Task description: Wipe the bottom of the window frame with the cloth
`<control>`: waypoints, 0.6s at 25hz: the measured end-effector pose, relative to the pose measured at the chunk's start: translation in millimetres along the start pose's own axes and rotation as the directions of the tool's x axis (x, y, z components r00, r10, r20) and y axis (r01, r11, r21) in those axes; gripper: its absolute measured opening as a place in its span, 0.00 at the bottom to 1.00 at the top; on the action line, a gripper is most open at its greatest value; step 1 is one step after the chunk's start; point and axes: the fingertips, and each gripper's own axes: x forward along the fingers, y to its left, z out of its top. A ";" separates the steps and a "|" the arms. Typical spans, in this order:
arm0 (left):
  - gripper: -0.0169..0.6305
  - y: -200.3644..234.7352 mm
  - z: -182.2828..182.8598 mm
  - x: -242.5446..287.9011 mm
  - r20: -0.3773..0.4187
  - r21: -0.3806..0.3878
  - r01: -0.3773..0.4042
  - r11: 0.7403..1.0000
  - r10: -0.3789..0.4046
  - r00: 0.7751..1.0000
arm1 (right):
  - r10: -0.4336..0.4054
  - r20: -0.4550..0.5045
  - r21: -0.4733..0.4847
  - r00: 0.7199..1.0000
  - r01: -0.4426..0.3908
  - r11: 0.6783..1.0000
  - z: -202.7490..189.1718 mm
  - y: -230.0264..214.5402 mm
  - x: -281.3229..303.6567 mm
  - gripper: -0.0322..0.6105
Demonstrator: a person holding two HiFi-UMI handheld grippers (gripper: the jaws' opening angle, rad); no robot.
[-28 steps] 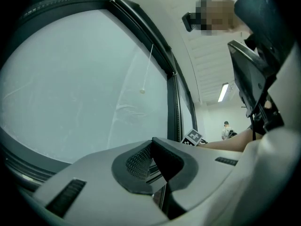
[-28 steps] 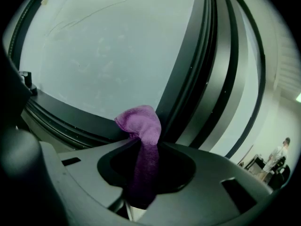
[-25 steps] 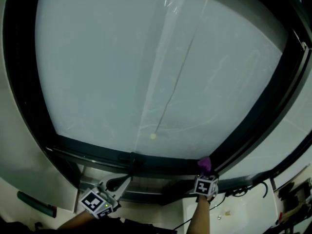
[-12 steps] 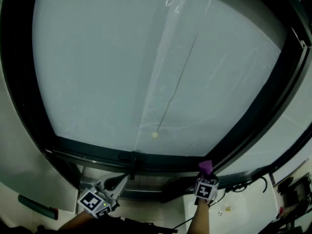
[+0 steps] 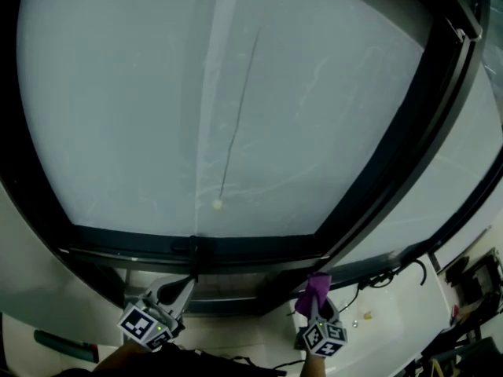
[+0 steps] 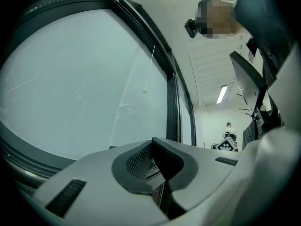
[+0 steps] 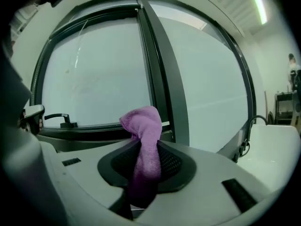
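Drawing the right gripper (image 5: pixel 316 314) down and back from the bottom of the window frame (image 5: pixel 251 250), leaving the cloth (image 5: pixel 317 287) a little below the dark rail and seemingly off it, instead of up against it as a second ago, near the corner where the rail meets the upright bar (image 5: pixel 387 148). Still pinching the purple cloth firmly between the jaws, with a folded tuft sticking out past the tips, plain in the right gripper view. Holding the left gripper (image 5: pixel 189 281) much where it was, low and just under the handle (image 5: pixel 200 250) on the rail, jaws pressed together on nothing. Turning the head view as well, sliding the whole window up and to the left in the picture, so overstating part of the apparent retreat. Most likely pausing between strokes or finishing a pass at that corner, not wiping at this instant. Needing to lift the cloth back onto the rail before continuing; not possible to judge from here how much of the rail is already wiped.
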 end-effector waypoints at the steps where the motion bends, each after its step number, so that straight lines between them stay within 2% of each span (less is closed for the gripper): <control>1: 0.04 0.2 -0.3 -1.2 -0.001 -0.002 -0.004 1.000 0.004 1.000 | 0.004 0.014 -0.016 1.000 -0.004 1.000 -2.2 1.6 -7.5 0.20; 4: 0.04 0.7 1.4 -2.2 0.006 -0.014 0.003 1.000 -0.003 1.000 | 0.025 0.074 -0.009 0.997 -0.025 1.000 2.1 8.9 -19.9 0.20; 9: 0.03 -2.7 3.0 -2.9 0.018 -0.010 0.022 1.000 -0.022 1.000 | 0.093 0.198 0.102 0.976 -0.115 0.988 22.5 24.7 -33.7 0.20; 12: 0.03 -3.1 5.7 -4.0 0.018 -0.026 0.016 1.000 -0.016 1.000 | 0.115 0.196 0.051 0.974 -0.128 0.991 23.9 30.7 -32.3 0.20; 15: 0.03 -4.5 7.3 -5.0 0.005 -0.006 -0.005 1.000 0.006 1.000 | 0.139 0.182 0.008 0.973 -0.143 0.990 21.8 33.8 -29.7 0.20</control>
